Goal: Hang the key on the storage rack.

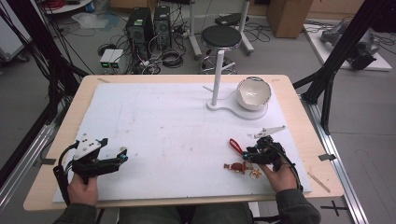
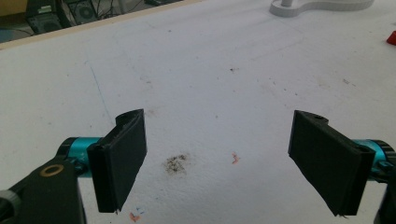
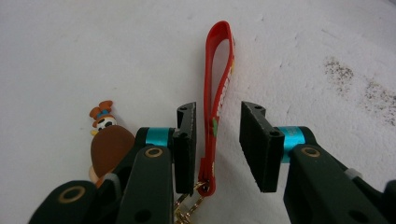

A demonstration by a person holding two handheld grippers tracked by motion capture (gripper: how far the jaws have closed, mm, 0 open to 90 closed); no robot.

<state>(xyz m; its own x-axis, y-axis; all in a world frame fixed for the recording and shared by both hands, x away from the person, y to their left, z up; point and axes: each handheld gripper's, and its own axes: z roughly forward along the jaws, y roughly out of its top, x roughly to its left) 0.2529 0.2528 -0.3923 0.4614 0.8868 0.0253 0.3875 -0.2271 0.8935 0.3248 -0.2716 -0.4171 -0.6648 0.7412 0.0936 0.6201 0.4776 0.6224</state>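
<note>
While the right hand-held gripper points down at the worktop, its jaws stand partly apart on either side of the red loop strap of a keychain, the strap lying flat between them; the left pad sits just beside the strap, the right pad stands clear, so nothing is gripped. The brown cartoon figure charm and the gold clasp of the keychain lie at about 8 o'clock of the jaws. In the high view the keychain rests near the worktop's 4 o'clock corner. The left hand-held gripper hovers near the 8 o'clock corner, jaws wide apart and empty. At 1 o'clock, a white bowl sits on a white stand; its contents cannot be told.
</note>
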